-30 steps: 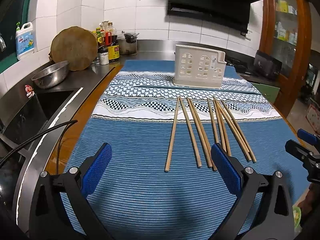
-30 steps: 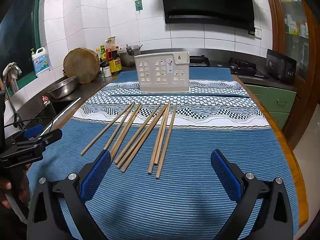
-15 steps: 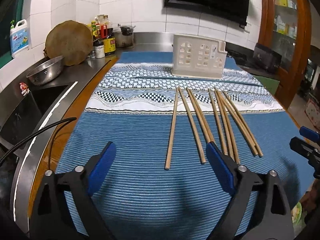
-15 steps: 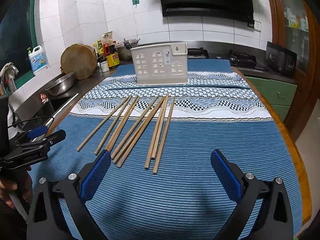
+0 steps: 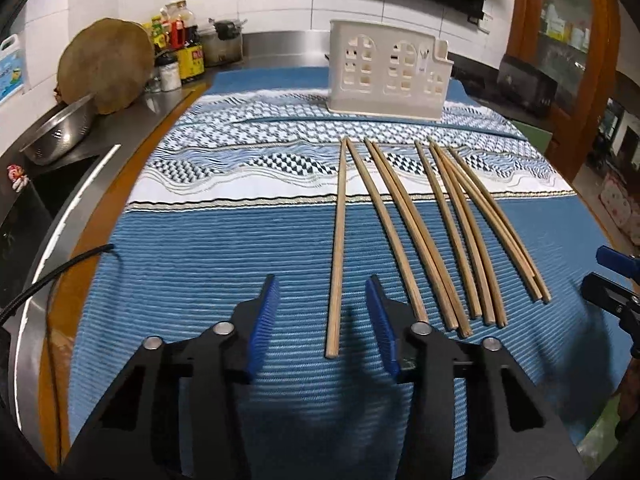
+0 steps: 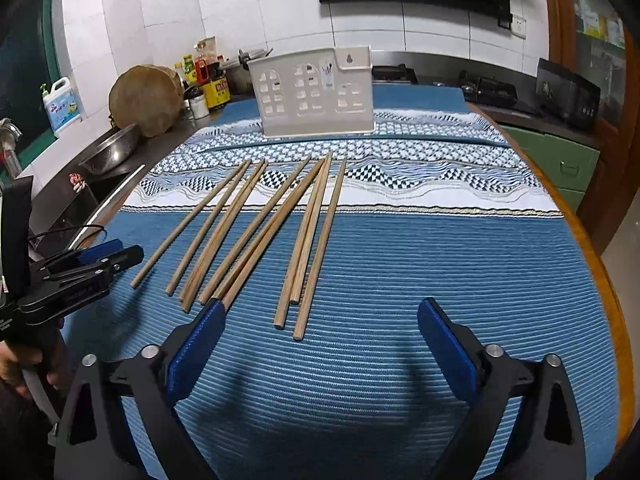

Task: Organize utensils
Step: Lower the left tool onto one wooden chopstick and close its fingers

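Several wooden chopsticks [image 5: 420,232] [image 6: 256,232] lie fanned on a blue woven mat [image 5: 200,264]. Behind them stands a white cut-out utensil holder [image 5: 386,76] [image 6: 316,96]. My left gripper [image 5: 322,280] hangs low over the mat, its jaws closing. The leftmost chopstick [image 5: 338,240] has its near end between the blue pads [image 5: 262,324], which do not press on it. My right gripper [image 6: 323,303] stands wide and is starting to close. The near ends of the rightmost chopsticks [image 6: 308,280] lie between its fingers, untouched. Each gripper shows at the other view's edge.
Along the left counter are a sink, a steel colander [image 5: 60,136] [image 6: 110,154], a round wooden board [image 5: 106,64] [image 6: 146,98], bottles [image 5: 180,48] and a detergent jug [image 6: 62,106]. The table's wooden edge [image 6: 600,264] runs along the right. A stove and cabinets stand beyond.
Both grippers came forward and down toward the chopsticks' near ends. The left jaws narrowed sharply around the leftmost chopstick. The right jaws narrowed slightly.
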The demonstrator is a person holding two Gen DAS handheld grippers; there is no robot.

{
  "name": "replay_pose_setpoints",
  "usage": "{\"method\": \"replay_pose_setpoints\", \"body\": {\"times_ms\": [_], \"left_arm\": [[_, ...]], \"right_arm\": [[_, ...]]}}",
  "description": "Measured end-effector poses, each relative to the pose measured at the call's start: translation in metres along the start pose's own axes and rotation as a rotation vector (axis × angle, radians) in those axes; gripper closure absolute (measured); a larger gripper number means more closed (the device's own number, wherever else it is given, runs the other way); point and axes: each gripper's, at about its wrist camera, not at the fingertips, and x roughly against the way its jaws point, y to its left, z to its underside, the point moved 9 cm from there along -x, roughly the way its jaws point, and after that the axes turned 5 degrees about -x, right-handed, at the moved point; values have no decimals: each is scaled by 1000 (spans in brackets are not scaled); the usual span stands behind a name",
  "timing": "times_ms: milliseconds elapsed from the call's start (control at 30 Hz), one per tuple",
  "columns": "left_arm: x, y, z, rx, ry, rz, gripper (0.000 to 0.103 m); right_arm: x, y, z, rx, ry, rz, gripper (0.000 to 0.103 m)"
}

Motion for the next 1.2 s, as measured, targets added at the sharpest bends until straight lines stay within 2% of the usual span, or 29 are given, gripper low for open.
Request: {"method": "replay_pose_setpoints", "body": {"times_ms": [33,67,200,267,333,467,600,733,1067,1200], "left_arm": [[-3,-1,1,-1,6,4,65],[-5,-2,2,-2,11,7,77],[-13,-5,1,-6,29,20,77],[-16,-4,0,-3,34,23,77],[-18,-4,0,-3,40,29,81],[-22,-4,0,0,53,39,81],[-25,-5,0,1,66,43,81],[-27,-4,0,-2,72,44,81],[-28,-6,1,-11,76,35,81],[-28,-5,1,-11,78,35,81]], "right_arm": [[-5,0,1,-2,16,-3,26],[-8,0,2,-5,25,-5,26],[-17,0,2,-3,47,-4,32],[-21,1,3,-4,58,-5,39],[-25,1,3,-13,73,-10,46],[-28,3,7,-10,87,-11,54],[-33,6,13,1,111,-5,67],[-33,5,13,10,107,9,73],[-33,4,16,27,118,29,76],[-34,3,17,56,106,77,88]]}}
